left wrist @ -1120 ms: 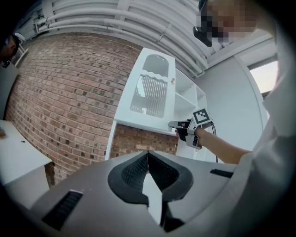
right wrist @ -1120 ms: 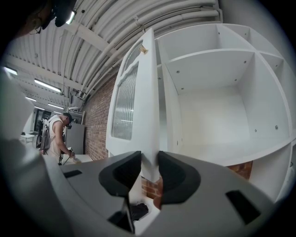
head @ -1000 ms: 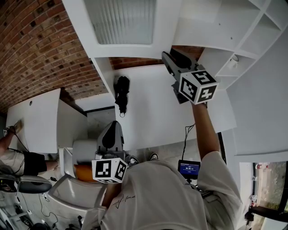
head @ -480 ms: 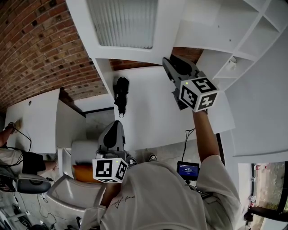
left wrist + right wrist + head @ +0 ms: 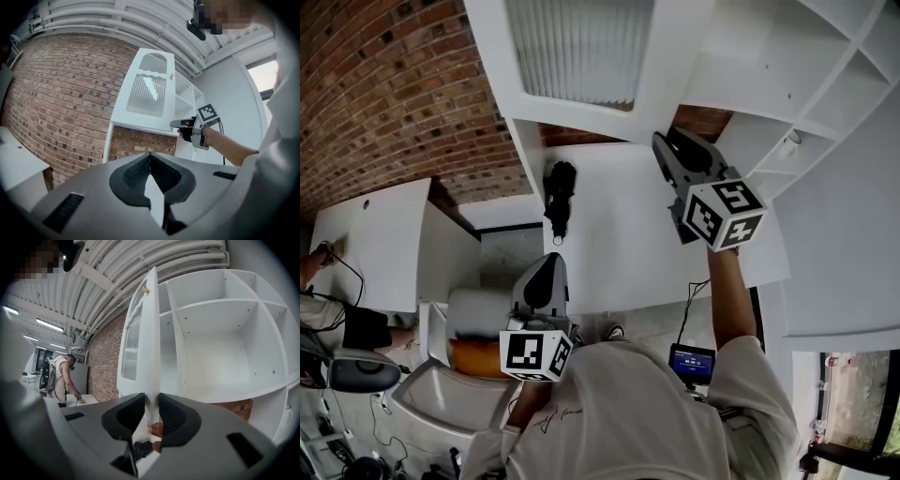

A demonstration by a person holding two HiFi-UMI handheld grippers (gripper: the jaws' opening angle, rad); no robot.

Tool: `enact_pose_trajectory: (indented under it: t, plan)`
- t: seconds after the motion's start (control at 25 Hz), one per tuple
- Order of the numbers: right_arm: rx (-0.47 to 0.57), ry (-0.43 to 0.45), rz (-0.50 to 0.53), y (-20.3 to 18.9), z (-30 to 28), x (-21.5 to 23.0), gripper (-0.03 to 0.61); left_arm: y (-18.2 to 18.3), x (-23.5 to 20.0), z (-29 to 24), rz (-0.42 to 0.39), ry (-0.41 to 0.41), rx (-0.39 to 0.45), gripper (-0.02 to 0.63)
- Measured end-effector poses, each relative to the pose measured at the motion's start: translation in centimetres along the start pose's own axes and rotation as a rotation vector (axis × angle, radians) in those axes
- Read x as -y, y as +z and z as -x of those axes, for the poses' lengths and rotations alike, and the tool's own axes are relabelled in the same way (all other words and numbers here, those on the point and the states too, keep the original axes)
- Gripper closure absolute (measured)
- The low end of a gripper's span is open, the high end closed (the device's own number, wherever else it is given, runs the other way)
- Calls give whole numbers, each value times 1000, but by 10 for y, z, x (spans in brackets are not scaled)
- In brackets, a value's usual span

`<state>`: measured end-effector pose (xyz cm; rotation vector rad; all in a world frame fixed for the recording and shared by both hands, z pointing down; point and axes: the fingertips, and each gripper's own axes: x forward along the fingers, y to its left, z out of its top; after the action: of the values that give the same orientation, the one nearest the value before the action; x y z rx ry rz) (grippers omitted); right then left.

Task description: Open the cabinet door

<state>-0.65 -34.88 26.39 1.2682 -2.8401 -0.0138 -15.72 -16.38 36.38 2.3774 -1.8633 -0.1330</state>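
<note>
The white cabinet door [image 5: 670, 47], with a ribbed glass panel, stands swung out from the open white shelving [image 5: 787, 56]. My right gripper [image 5: 667, 141] is raised to the door's lower corner. In the right gripper view the door's edge [image 5: 152, 333] runs straight up from between the jaws. My right gripper [image 5: 151, 404] has just been closing, and its pads clamp that edge. My left gripper [image 5: 546, 264] hangs low near my chest, shut on nothing; its tips [image 5: 150, 154] meet. The left gripper view also shows the door [image 5: 147, 93] and the right gripper [image 5: 176, 124] at its corner.
A white counter [image 5: 619, 253] lies below the cabinet with a black object [image 5: 559, 197] on it. Brick wall [image 5: 394, 94] runs to the left. Another person [image 5: 61, 376] works at a table far left. A small lit screen [image 5: 692, 358] sits near my right elbow.
The right gripper and the door's lower corner have shifted a little to the right in the head view. The left gripper has stayed where it was.
</note>
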Motion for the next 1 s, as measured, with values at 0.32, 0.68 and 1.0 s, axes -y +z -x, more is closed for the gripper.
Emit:
enact_pose_trajectory:
  t: [0.32, 0.68, 1.0]
  plan:
    - [-7, 10, -2, 1, 5, -9, 486, -3, -1, -2, -13, -3, 0, 600]
    - [-4, 19, 20, 1, 18, -23, 494, 0, 0, -1, -14, -12, 2, 600]
    - [3, 20, 33, 0, 24, -34, 497, -2, 4, 0, -13, -34, 1, 600]
